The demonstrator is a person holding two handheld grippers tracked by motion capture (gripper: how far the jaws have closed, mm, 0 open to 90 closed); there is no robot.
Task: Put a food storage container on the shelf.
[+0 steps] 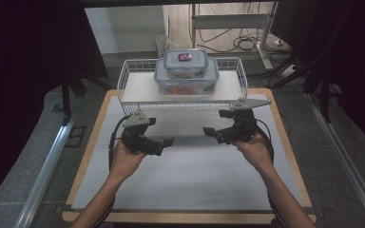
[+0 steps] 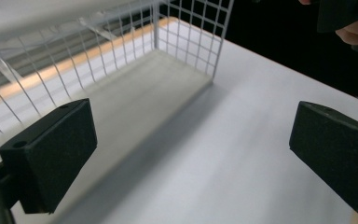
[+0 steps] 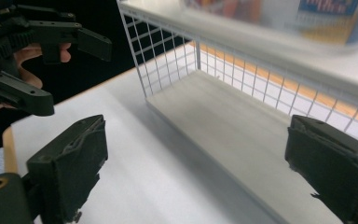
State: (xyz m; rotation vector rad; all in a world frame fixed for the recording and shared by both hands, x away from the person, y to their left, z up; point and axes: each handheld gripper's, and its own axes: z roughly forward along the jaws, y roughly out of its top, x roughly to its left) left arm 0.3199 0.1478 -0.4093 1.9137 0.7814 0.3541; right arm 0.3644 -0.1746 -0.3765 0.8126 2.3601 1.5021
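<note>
My left claw [image 1: 164, 141] hung just above the white counter [image 1: 190, 175], jaws spread wide and holding nothing, pointed inward toward my right claw [image 1: 208, 130], which faced it with its own jaws equally wide and empty. Ahead of both, beyond their tips, stood the white wire shelf [image 1: 123, 80], and on its upper deck sat the two stacked containers [image 1: 186, 71], a small blue-lidded box on a larger one, well apart from either claw and above their level. I judged the main risk lay in the reach: both claws sat low, near the shelf's front rail, so lifting forward carelessly could have snagged a jaw in the mesh or knocked the rail and shaken the stack. Gripping only the top box might also have let it slide off the lid beneath, and squeezing from one side alone could have pushed the pair toward the back rail. The high view gave me the whole layout, the stack centred on the deck between my claws. My left gripper view showed instead the shelf's lower bay [image 2: 135, 93], bare behind the mesh, and my other hand far off. My right gripper view caught the underside edge of the deck with the containers [image 3: 307, 18] blurred above, and my left claw [image 3: 74, 70] across from it.
</note>
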